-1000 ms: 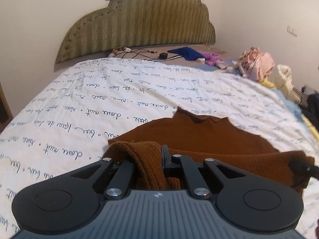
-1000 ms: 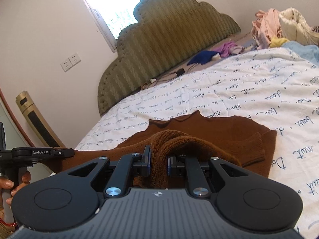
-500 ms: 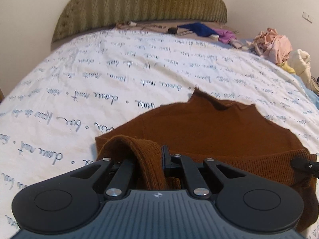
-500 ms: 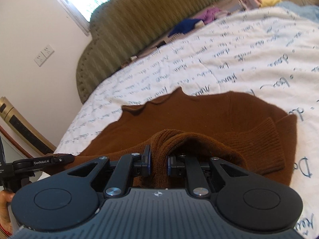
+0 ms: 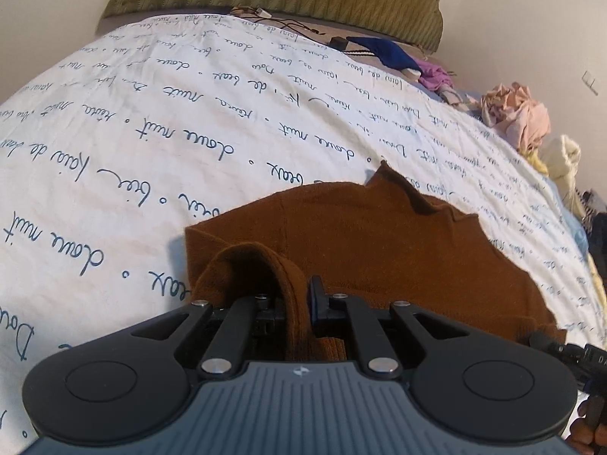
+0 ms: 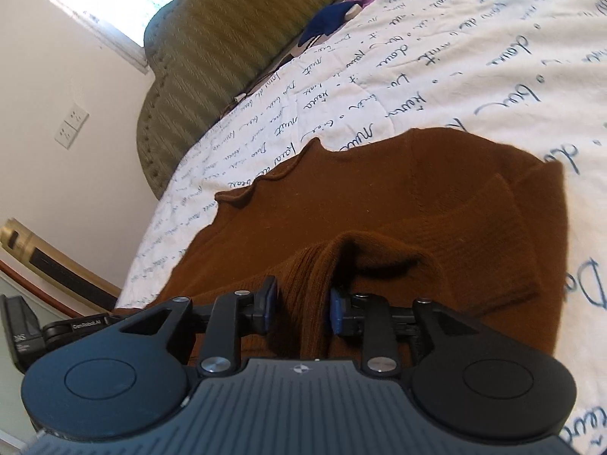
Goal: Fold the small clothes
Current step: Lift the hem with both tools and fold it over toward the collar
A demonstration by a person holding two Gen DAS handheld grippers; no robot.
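A brown knit sweater (image 5: 379,235) lies spread on the white bedspread with blue script (image 5: 151,132), collar pointing to the headboard. My left gripper (image 5: 299,299) is shut on its near left hem, which bunches up between the fingers. My right gripper (image 6: 303,303) has its jaws parted a little, with the near right hem of the sweater (image 6: 398,197) still bunched between the blue pads (image 6: 335,309). A folded sleeve cuff (image 6: 493,235) lies on the sweater's right side. The left gripper shows at the left edge of the right wrist view (image 6: 57,331).
A green padded headboard (image 6: 212,49) stands at the far end. Blue and purple clothes (image 5: 398,57) and cables lie near it. A pile of pink and cream clothes (image 5: 523,117) sits along the bed's right side.
Both grippers have moved forward and tipped down toward the bed, carrying the hem over the sweater. The right jaws have widened from tightly pinched to slightly parted.
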